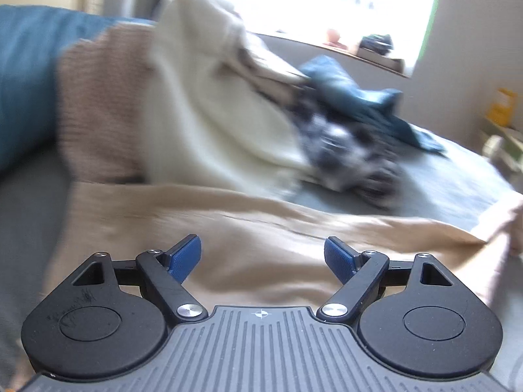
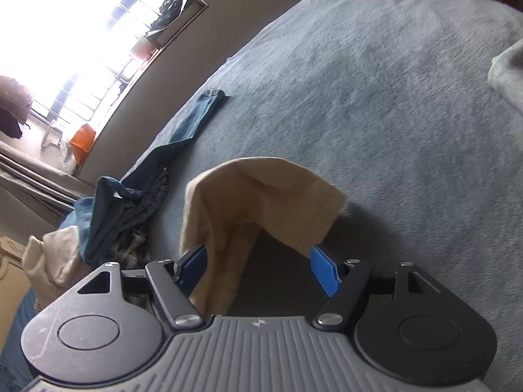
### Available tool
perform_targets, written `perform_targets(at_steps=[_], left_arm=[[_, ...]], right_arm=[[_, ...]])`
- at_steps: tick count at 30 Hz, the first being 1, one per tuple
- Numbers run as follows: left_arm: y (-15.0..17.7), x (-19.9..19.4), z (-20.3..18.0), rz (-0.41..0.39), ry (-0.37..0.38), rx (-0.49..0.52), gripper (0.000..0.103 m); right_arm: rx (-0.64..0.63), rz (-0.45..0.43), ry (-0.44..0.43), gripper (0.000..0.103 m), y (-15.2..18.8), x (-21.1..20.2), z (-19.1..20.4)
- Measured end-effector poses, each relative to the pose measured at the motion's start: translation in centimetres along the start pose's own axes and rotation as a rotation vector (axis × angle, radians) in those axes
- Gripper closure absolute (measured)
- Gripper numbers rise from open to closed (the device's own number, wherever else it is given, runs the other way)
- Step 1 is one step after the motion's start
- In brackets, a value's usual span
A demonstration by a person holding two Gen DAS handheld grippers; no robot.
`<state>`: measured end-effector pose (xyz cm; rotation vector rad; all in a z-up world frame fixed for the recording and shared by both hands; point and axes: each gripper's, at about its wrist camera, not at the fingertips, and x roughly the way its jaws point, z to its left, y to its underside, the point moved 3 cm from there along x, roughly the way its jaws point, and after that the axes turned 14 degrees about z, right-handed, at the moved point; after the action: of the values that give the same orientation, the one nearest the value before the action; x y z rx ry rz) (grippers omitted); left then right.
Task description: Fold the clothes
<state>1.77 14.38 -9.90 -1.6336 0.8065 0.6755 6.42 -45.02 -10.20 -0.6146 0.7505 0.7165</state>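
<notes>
Bed, grey-blue cover, fills most of right wrist view; seen again at right and lower left of left wrist view.

Tan garment, the piece being folded, spread flat across lower middle of left wrist view, running from left edge toward right edge, lying on the bed. In right wrist view, 1 end of the same tan garment humped up in lower centre, arched over the gap between the fingers.

Clothes pile, upper centre of left wrist view, blurred: cream garment, pinkish knit garment to its left, dark patterned garment and blue denim garment to its right. Same denim stretched along left of right wrist view, near bed edge.

Window, very bright, upper left of right wrist view; orange object on the sill.

Left gripper, bottom centre of left wrist view: fingers wide apart, nothing between the pads, tan garment beneath and beyond them. Contact with cloth not determinable.

Right gripper, bottom centre of right wrist view: fingers spread wide, not clamped. Tan cloth draped against left finger and reaching right finger; no pinch visible.
</notes>
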Motion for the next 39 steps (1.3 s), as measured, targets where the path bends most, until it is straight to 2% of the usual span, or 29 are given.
perform_targets(at_steps=[3, 10, 15, 18, 19, 20, 21, 23, 27, 31, 34, 37, 39], left_arm=[[0.8, 0.7, -2.2, 0.029, 0.061, 0.06, 0.02], [3.0, 1.8, -6.4, 0.089, 0.147, 0.219, 0.02], [4.8, 0.6, -9.7, 0.059, 0.239, 0.441, 0.019], [5.9, 1.4, -11.8, 0.105, 0.277, 0.548, 0.018], [6.5, 1.7, -12.5, 0.119, 0.276, 0.584, 0.018], [6.9, 2.1, -13.3, 0.131, 0.264, 0.624, 0.019], [7.4, 2.4, -13.9, 0.129, 0.245, 0.66, 0.019], [8.3, 2.8, -15.0, 0.116, 0.205, 0.73, 0.023], [9.8, 3.5, -16.9, 0.093, 0.139, 0.852, 0.024], [9.8, 3.7, -17.0, 0.104, 0.157, 0.839, 0.024], [8.7, 4.0, -16.4, 0.138, 0.202, 0.785, 0.024], [7.3, 3.8, -15.5, 0.174, 0.273, 0.693, 0.023], [6.2, 3.8, -14.9, 0.183, 0.294, 0.633, 0.023]], right_arm=[[-0.053, -0.011, 0.062, 0.03, 0.3, 0.4, -0.3], [-0.215, -0.028, 0.199, 0.03, 0.1, 4.0, 0.3], [-0.191, -0.054, 0.193, 0.03, -0.5, 6.6, -1.1], [-0.184, -0.119, 0.184, 0.034, -1.4, 7.1, -1.6], [-0.182, -0.136, 0.167, 0.038, -1.7, 7.2, -1.6], [-0.184, -0.147, 0.152, 0.053, -1.9, 7.2, -1.5], [-0.189, -0.16, 0.159, 0.059, -2.1, 7.1, -1.3], [-0.223, -0.177, 0.184, 0.083, -2.3, 6.6, -0.7], [-0.3, -0.24, 0.218, 0.085, -2.6, 3.2, 1.0], [-0.353, -0.267, 0.2, 0.086, -3.6, -2.3, 2.4], [-0.386, -0.206, 0.192, 0.086, -4.4, -6.0, 2.9], [-0.407, -0.136, 0.215, 0.086, -5.0, -9.1, 2.9], [-0.411, -0.088, 0.242, 0.086, -5.2, -10.7, 2.7]])
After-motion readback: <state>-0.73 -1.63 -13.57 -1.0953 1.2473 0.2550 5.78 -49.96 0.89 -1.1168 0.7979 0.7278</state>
